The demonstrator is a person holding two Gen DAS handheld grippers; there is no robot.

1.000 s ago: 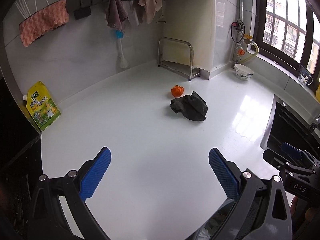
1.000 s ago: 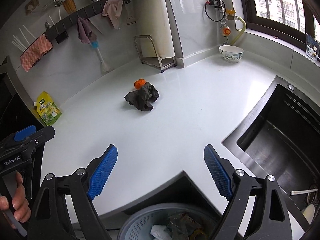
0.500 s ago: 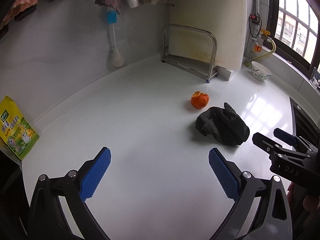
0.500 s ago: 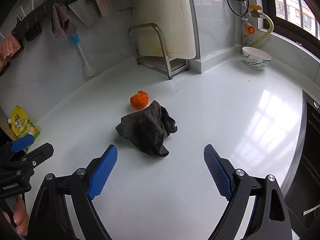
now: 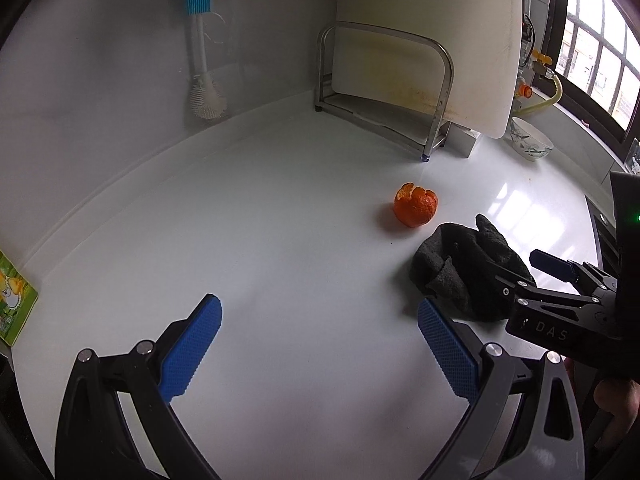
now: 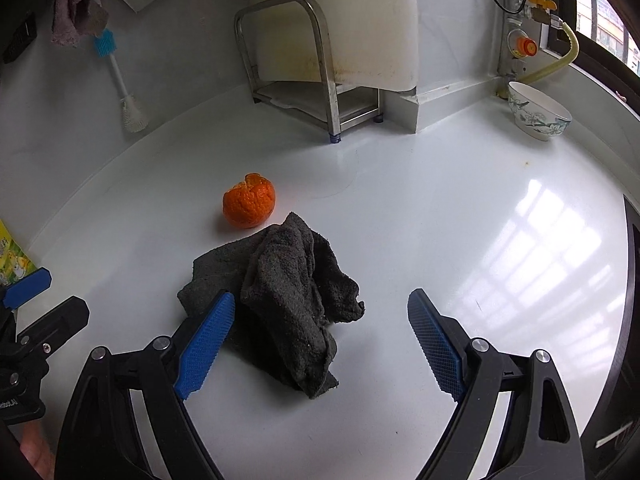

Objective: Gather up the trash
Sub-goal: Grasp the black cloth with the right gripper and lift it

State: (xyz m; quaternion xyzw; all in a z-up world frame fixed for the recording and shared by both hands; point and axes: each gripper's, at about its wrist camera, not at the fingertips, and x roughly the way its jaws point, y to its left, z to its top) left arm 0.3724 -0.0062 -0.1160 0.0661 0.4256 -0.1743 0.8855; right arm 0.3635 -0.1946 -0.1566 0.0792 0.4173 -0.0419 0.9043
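Centrally on the white counter (image 6: 440, 208), an orange peel (image 6: 249, 200) sits just behind a crumpled dark rag (image 6: 288, 304). Right gripper (image 6: 320, 340) hovers spread wide around the rag's near edge, grasping nothing; left gripper (image 5: 320, 344) hangs spread over bare counter. Behind stand a metal rack (image 6: 304, 80) and bowl (image 6: 538, 116).

A glossy white tabletop (image 6: 460, 208) carries a crumpled dark grey cloth (image 6: 288, 300) near the middle of the right wrist view, with an orange peel (image 6: 249, 200) touching its edge at about 11 o'clock. A steel rack (image 6: 304, 76) stands far back at 12 o'clock against the wall, and a white patterned bowl (image 6: 538, 111) sits at 2 o'clock. A green packet (image 5: 14, 304) lies at the 9 o'clock edge in the left wrist view.
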